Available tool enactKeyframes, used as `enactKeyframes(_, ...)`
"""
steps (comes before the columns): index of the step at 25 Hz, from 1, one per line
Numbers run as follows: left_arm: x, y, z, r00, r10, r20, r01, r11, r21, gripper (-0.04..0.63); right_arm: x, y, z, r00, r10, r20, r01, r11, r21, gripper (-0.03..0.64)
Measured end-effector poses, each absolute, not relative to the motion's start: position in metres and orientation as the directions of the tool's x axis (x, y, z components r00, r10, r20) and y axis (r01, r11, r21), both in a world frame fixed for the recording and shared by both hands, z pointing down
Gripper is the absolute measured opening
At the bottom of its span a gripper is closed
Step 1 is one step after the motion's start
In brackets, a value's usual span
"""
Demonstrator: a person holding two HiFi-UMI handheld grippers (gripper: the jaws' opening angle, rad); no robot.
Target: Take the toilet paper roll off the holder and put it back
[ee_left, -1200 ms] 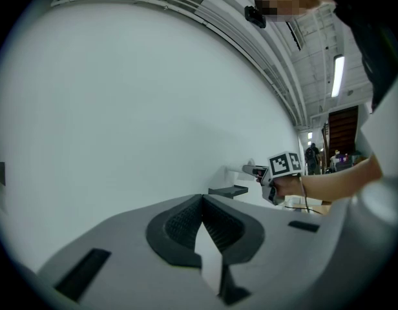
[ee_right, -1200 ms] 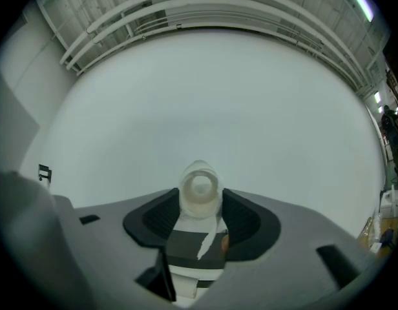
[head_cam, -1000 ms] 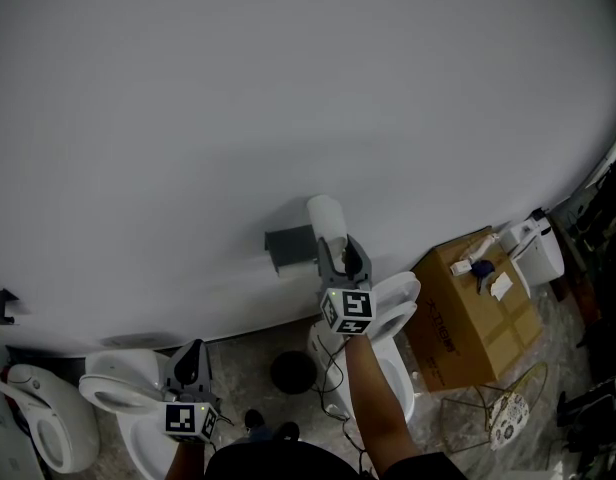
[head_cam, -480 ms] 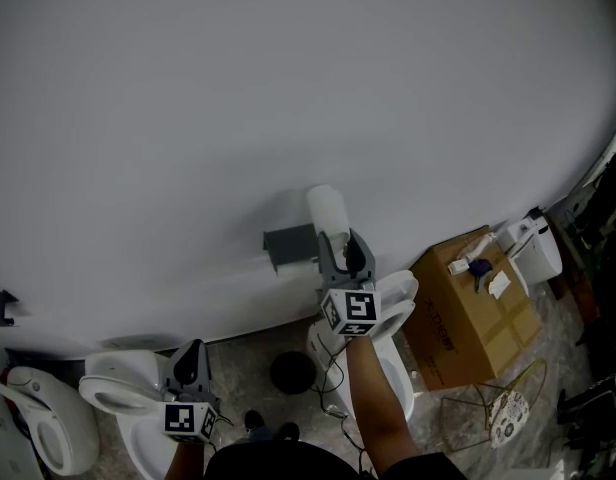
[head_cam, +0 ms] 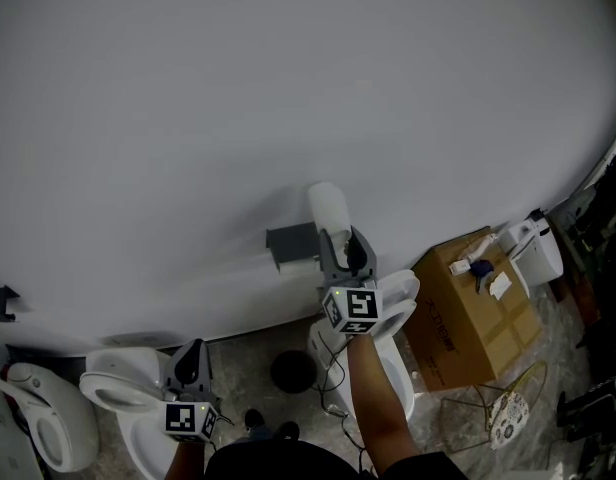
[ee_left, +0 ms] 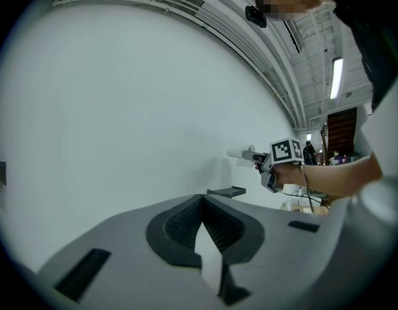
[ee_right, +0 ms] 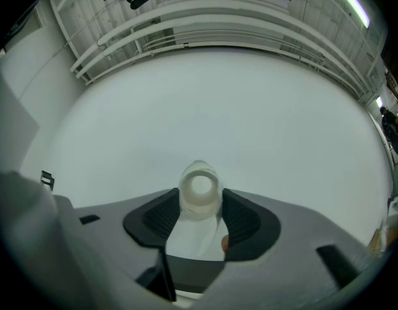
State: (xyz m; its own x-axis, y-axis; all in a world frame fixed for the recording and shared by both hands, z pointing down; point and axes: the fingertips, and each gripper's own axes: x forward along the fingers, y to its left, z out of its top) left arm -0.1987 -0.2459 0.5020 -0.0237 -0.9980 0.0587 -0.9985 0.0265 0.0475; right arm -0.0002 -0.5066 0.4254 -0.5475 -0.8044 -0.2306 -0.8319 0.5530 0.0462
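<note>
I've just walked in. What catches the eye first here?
A white toilet paper roll is held up before the bare wall in the right gripper, just right of a grey wall holder. Below stand white toilets, with a cardboard box at right.

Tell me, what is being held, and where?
The right gripper clamps the white toilet paper roll across its curved sides, near one end. The left gripper is shut, empty.

**Toilets and a box along a plain wall**

A bare white wall (head_cam: 288, 88) fills most of the head view. White toilets (head_cam: 118, 393) stand at its foot, with a dark round object (head_cam: 293, 371) on the floor between two of them. To the right, a cardboard box (head_cam: 475, 313) carries small items, one of them a blue item (head_cam: 482, 267).
</note>
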Motion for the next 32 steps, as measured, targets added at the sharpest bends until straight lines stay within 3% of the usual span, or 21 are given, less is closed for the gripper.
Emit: enactKeyframes(32, -0.208, -0.25, 0.51, -0.04, -0.996, 0.078, -0.998, 0.044, 0.045, 0.003, -0.013, -0.536, 0.54, -0.561, -0.828, 0.002, -0.828, 0.561, 0.007, 0.207)
